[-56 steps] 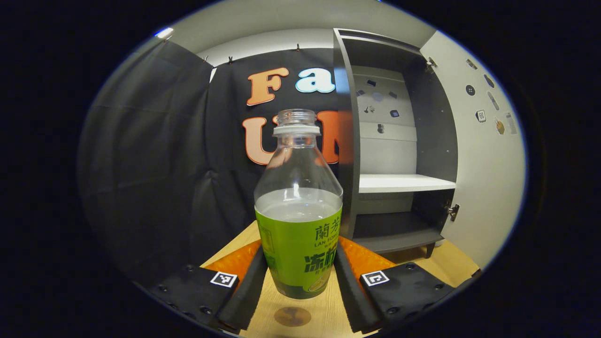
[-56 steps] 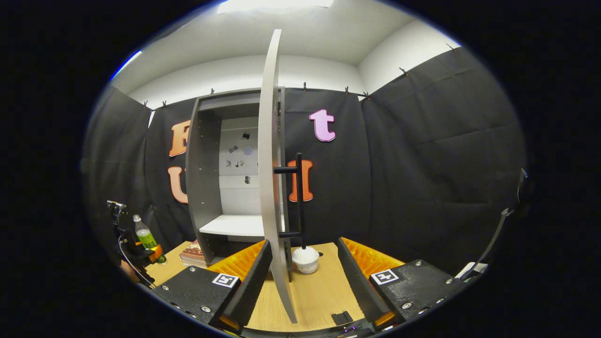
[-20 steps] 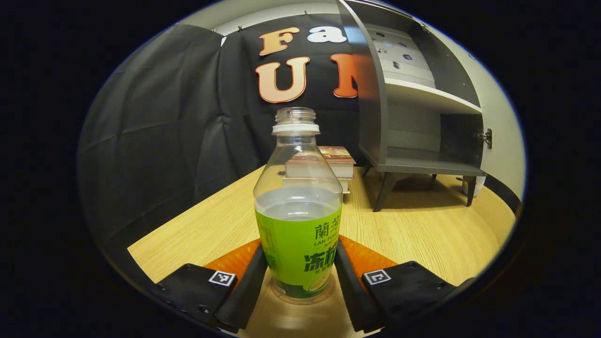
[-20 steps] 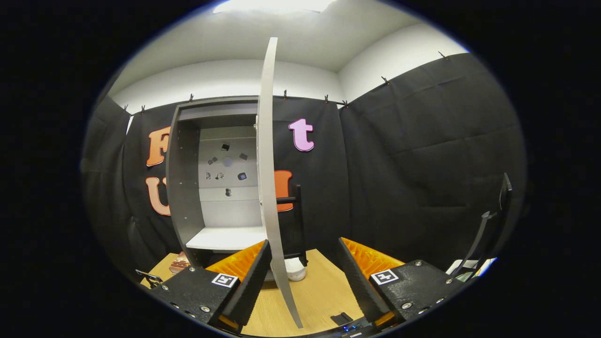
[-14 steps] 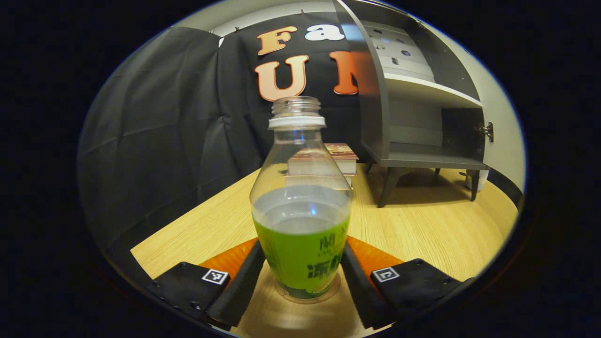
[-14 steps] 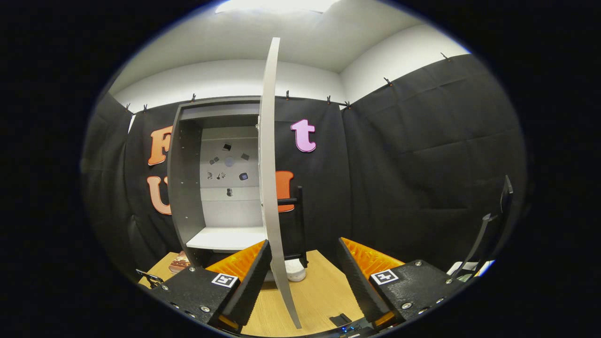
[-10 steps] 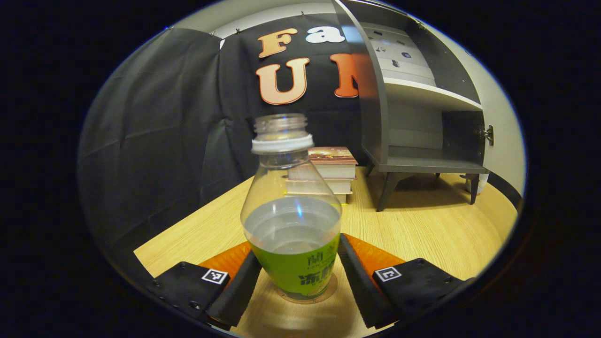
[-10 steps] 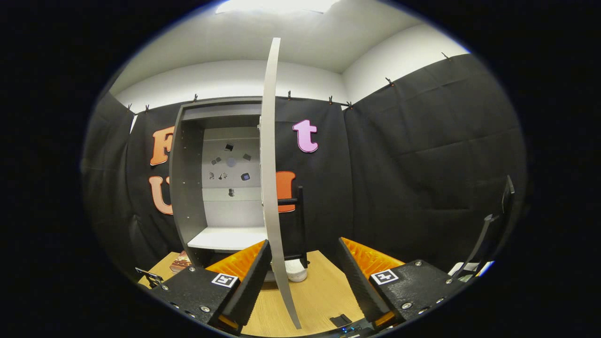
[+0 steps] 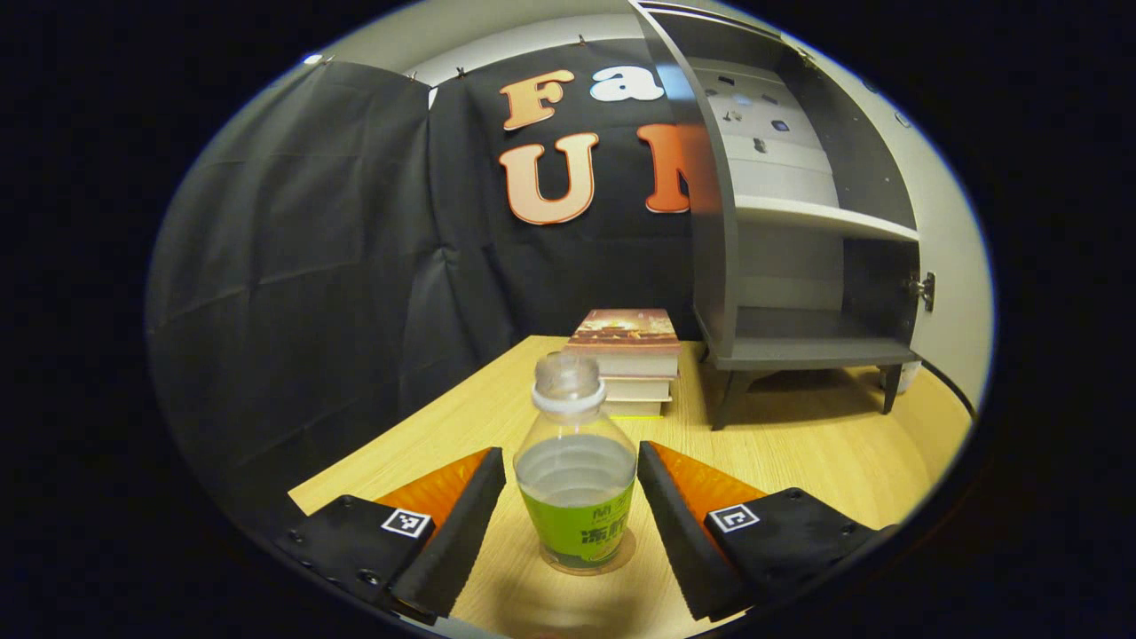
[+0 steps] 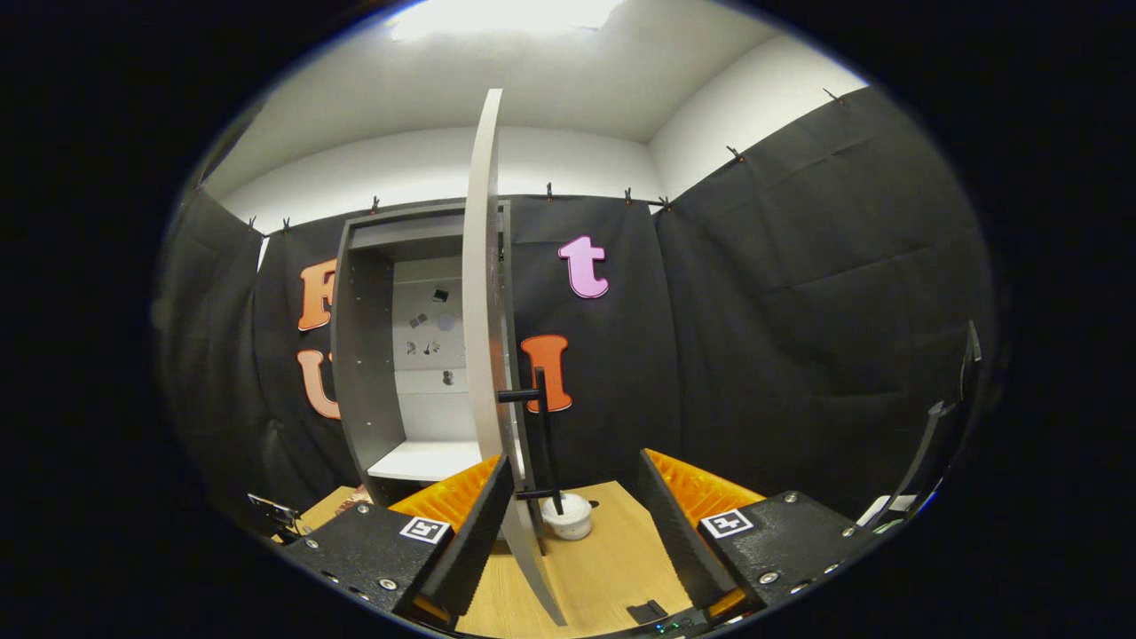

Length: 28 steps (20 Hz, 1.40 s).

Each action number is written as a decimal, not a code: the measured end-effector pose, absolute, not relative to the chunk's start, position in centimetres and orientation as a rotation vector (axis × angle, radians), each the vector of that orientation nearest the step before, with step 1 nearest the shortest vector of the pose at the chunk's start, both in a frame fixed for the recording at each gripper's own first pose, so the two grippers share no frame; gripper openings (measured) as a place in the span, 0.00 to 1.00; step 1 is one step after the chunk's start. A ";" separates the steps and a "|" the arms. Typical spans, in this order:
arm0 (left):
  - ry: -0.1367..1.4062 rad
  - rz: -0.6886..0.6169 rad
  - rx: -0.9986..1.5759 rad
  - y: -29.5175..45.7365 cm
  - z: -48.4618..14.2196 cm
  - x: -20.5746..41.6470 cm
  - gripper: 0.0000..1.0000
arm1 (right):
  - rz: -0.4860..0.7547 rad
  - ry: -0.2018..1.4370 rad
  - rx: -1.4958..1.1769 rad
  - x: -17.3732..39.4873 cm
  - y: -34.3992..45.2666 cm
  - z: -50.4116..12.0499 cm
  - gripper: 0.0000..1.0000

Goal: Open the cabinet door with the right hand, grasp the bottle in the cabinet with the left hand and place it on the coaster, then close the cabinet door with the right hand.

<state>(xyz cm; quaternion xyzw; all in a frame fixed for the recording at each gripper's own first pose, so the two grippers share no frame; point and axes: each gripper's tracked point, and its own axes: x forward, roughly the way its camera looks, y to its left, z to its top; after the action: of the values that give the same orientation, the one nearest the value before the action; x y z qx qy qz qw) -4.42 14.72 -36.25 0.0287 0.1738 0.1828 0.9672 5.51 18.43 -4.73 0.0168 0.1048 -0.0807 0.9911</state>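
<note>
One bottle [image 9: 575,479] stands upright on one coaster [image 9: 621,561] on the table [image 9: 799,444], between my left gripper [image 9: 572,524] fingers, which are spread and clear of it. It is capless and part full, so light but spillable; thin plastic, I judge. Grip the labelled belly. Right gripper [image 10: 572,532] also spread, the door [image 10: 484,355] edge between its fingers, possibly touching. One cabinet [image 9: 799,222], one handle [image 10: 541,444], three stacked books [image 9: 626,359].
</note>
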 end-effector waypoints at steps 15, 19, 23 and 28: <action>0.227 0.352 0.083 8.9 -25.0 -6.9 0.98 | 0.078 0.197 0.165 9.9 14.7 -7.1 0.87; 0.193 0.362 0.113 7.9 -22.6 -6.9 0.98 | 0.153 0.212 0.161 10.5 15.1 -8.5 0.87; 0.175 0.349 0.129 6.1 -21.0 -6.8 0.99 | 0.269 0.201 0.191 10.9 16.6 -8.4 0.84; 0.172 0.345 0.162 4.0 -20.0 -6.3 0.98 | 0.440 0.228 0.234 10.8 19.6 -9.1 0.81</action>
<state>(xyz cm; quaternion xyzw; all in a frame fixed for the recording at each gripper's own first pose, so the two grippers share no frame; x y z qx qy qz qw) -6.31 3.99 -20.03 0.0804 0.0856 0.1712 0.9782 10.80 19.60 -9.10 0.1157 0.1127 0.2171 0.9627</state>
